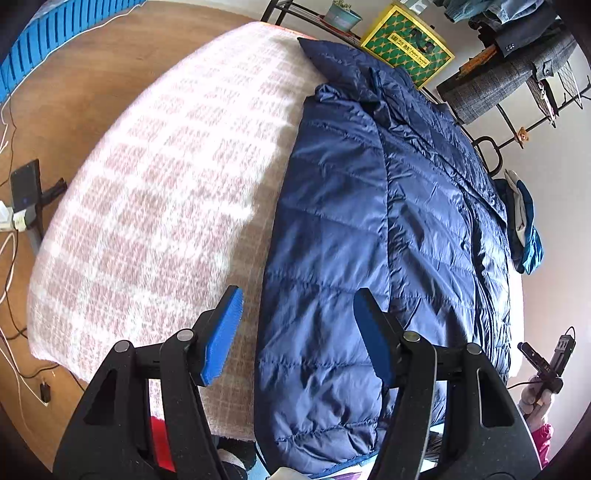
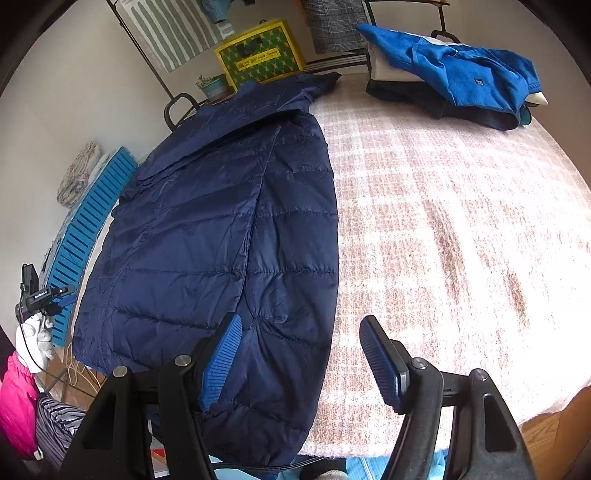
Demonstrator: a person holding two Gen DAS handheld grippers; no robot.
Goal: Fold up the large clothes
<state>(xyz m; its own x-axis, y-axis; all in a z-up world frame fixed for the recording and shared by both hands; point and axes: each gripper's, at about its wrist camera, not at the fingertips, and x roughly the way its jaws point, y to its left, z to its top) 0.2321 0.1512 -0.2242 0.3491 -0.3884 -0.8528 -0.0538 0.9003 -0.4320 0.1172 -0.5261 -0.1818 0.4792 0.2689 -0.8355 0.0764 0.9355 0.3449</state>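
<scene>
A navy quilted puffer jacket (image 1: 369, 229) lies lengthwise on a table covered with a pink-and-white checked cloth (image 1: 155, 177), both side panels folded in over the middle. It also shows in the right wrist view (image 2: 221, 229). My left gripper (image 1: 299, 332) is open and empty, hovering over the jacket's near left edge at the hem. My right gripper (image 2: 301, 358) is open and empty above the jacket's near right edge. The right gripper also shows at the far right of the left wrist view (image 1: 546, 365), and the left gripper at the far left of the right wrist view (image 2: 40, 295).
A pile of folded clothes with a bright blue fleece (image 2: 461, 70) on top sits at the table's far right corner. A yellow-green box (image 1: 406, 48), a potted plant (image 1: 343, 14) and a clothes rack stand behind the table. A blue slatted crate (image 2: 88, 229) stands left of it.
</scene>
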